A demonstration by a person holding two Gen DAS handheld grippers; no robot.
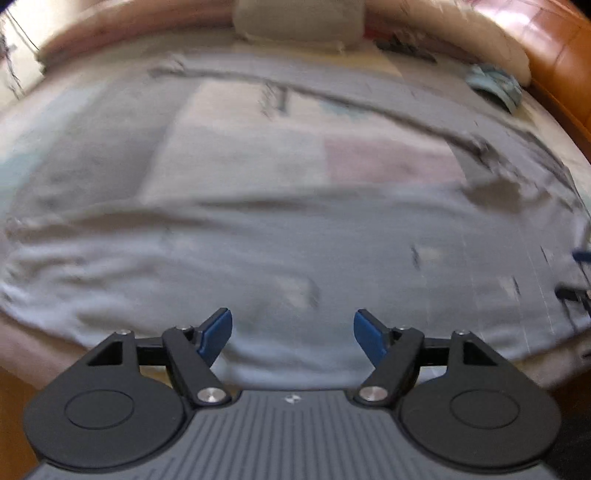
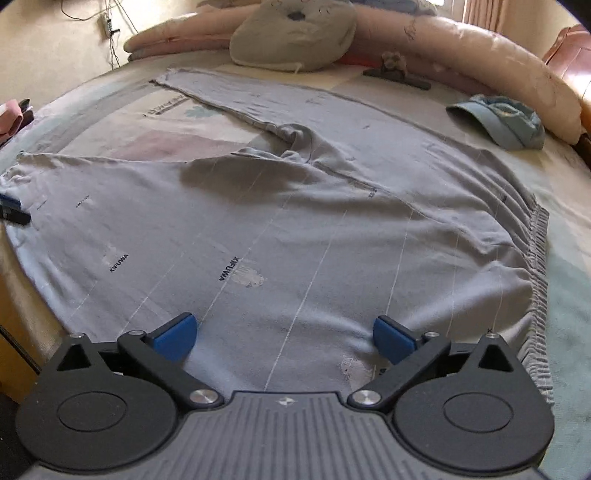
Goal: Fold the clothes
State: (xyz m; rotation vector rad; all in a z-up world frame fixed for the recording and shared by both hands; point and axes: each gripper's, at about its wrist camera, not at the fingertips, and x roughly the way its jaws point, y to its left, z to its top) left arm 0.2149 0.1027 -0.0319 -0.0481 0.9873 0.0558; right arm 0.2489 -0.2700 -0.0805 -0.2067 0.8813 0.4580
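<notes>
Grey trousers (image 2: 295,221) with thin white lines and small printed words lie spread on the bed sheet (image 2: 110,122). Their gathered elastic waistband (image 2: 539,266) is at the right. One leg (image 2: 236,96) runs to the far left, the other (image 2: 110,192) lies nearer. My right gripper (image 2: 284,330) hangs open just above the near trouser cloth, with nothing between its blue pads. In the blurred left wrist view the trousers (image 1: 258,258) fill the middle, and my left gripper (image 1: 293,332) stands open over their near edge, holding nothing. The left gripper's blue tip (image 2: 11,206) shows at the far leg end.
A grey cushion (image 2: 291,35) and a rolled pink quilt (image 2: 480,55) line the far side of the bed. A light blue cap (image 2: 502,120) lies at the right, with a dark flat object (image 2: 397,75) behind it. Brown leather headboard (image 2: 569,48) at the far right; the bed edge drops off at the near left.
</notes>
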